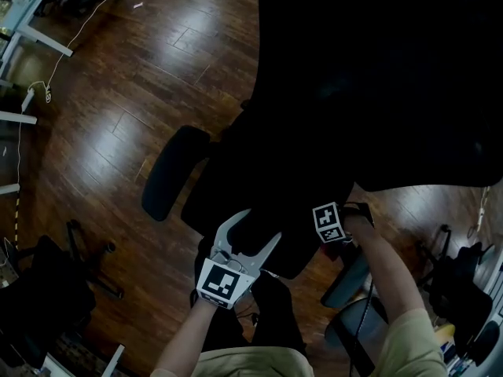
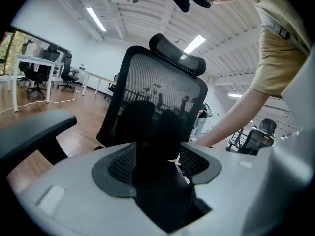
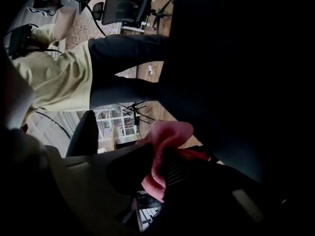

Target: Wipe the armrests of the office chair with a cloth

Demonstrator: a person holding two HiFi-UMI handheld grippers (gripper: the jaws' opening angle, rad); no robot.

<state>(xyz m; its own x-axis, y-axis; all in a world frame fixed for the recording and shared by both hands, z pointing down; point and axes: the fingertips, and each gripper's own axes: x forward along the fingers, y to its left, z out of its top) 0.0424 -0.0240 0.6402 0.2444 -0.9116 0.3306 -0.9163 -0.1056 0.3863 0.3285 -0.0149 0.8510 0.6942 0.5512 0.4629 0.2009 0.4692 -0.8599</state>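
The black office chair [image 1: 330,93] fills the head view from above, its left armrest [image 1: 174,171] jutting out over the floor. My left gripper [image 1: 258,226] hovers at the seat's front edge, open, holding nothing. In the left gripper view its jaws [image 2: 157,168] point at the mesh backrest [image 2: 162,82], with the left armrest [image 2: 34,129] to the left. My right gripper [image 1: 350,210] reaches in at the chair's right side. It is shut on a pink cloth [image 3: 165,141], pressed close to a dark chair surface [image 3: 236,82]. The right armrest is lost in shadow.
Dark wood floor [image 1: 118,93] surrounds the chair. White desk legs [image 1: 31,42] and cables lie at the far left, another chair's base [image 1: 86,265] at lower left. More chairs [image 1: 456,281] stand at lower right. Desks and chairs [image 2: 37,73] line the room's left side.
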